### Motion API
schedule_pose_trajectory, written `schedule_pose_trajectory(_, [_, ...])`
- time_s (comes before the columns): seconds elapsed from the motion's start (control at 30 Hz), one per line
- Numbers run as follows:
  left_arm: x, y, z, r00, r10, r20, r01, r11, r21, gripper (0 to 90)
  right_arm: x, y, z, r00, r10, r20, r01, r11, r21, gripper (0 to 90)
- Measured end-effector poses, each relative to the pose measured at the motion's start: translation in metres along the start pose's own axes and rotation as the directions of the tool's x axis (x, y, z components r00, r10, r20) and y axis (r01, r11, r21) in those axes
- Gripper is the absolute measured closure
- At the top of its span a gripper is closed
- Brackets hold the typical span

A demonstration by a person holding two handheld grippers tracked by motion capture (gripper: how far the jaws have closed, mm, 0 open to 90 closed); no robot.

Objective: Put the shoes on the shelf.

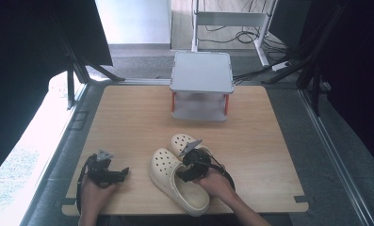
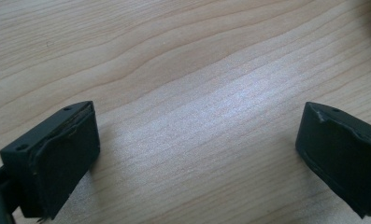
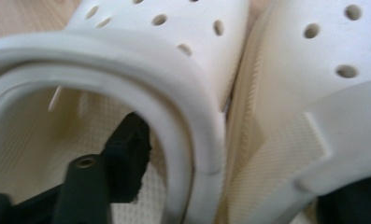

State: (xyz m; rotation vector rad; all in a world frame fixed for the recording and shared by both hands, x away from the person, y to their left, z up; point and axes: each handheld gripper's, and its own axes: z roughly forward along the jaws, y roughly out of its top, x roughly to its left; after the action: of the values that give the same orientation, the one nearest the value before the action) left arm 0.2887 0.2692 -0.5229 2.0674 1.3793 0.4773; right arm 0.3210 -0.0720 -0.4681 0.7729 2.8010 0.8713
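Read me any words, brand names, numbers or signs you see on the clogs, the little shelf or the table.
None: no legible text anywhere.
Cream clogs: holes and textured lining in the right gripper view, no logo or size mark visible.
Grey shelf stand: plain top.
Wooden table: bare grain.
Left gripper and right gripper: unmarked black jaws.

Matt cream foam clogs (image 1: 177,181); smooth wood-grain table (image 1: 128,122).

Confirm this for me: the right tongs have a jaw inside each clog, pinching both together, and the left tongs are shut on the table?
Not quite. The left tongs are open, not shut: the left gripper view shows their jaws wide apart over bare table. The rest holds: in the right gripper view, the right tongs have one jaw inside the left clog and one inside the right clog.
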Motion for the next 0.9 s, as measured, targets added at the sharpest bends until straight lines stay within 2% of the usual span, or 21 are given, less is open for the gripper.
schedule_pose_trajectory(0.1, [0.0, 0.0, 0.0, 1.0, 0.002, 0.0, -0.002, 1.0, 0.001, 0.0, -0.005, 0.001, -0.001, 0.9998, 0.019, 0.003, -0.019, 1.0, 0.004, 50.8])
schedule_pose_trajectory(0.17, [0.0, 0.0, 0.0, 1.0, 0.002, 0.0, -0.002, 1.0, 0.002, 0.0, -0.008, 0.002, -0.003, 0.9992, 0.038, -0.01, -0.038, 0.999, 0.012, 53.5])
schedule_pose_trajectory(0.27, [0.0, 0.0, 0.0, 1.0, 0.004, 0.002, -0.004, 1.0, 0.002, 0.0, -0.007, 0.004, -0.004, 0.9996, 0.029, 0.001, -0.029, 0.999, 0.038, 59.0])
schedule_pose_trajectory(0.37, [0.0, 0.0, 0.0, 1.0, 0.004, 0.003, -0.004, 1.0, 0.002, 0.0, -0.005, 0.006, -0.005, 0.9995, 0.025, 0.019, -0.026, 0.998, 0.051, 61.4])
schedule_pose_trajectory(0.6, [0.0, 0.0, 0.0, 1.0, 0.002, 0.003, -0.002, 1.0, 0.0, 0.0, -0.012, 0.004, -0.01, 0.9987, 0.046, 0.021, -0.047, 0.998, 0.047, 66.4])
schedule_pose_trajectory(0.67, [0.0, 0.0, 0.0, 1.0, 0.001, 0.003, -0.001, 1.0, -0.002, 0.0, -0.013, 0.004, -0.014, 0.9993, 0.033, 0.018, -0.034, 0.998, 0.052, 66.2])
schedule_pose_trajectory(0.9, [0.0, 0.0, 0.0, 1.0, 0.003, 0.002, -0.003, 1.0, 0.002, 0.0, -0.019, 0.008, -0.032, 0.9986, 0.045, 0.029, -0.046, 0.998, 0.033, 66.5])
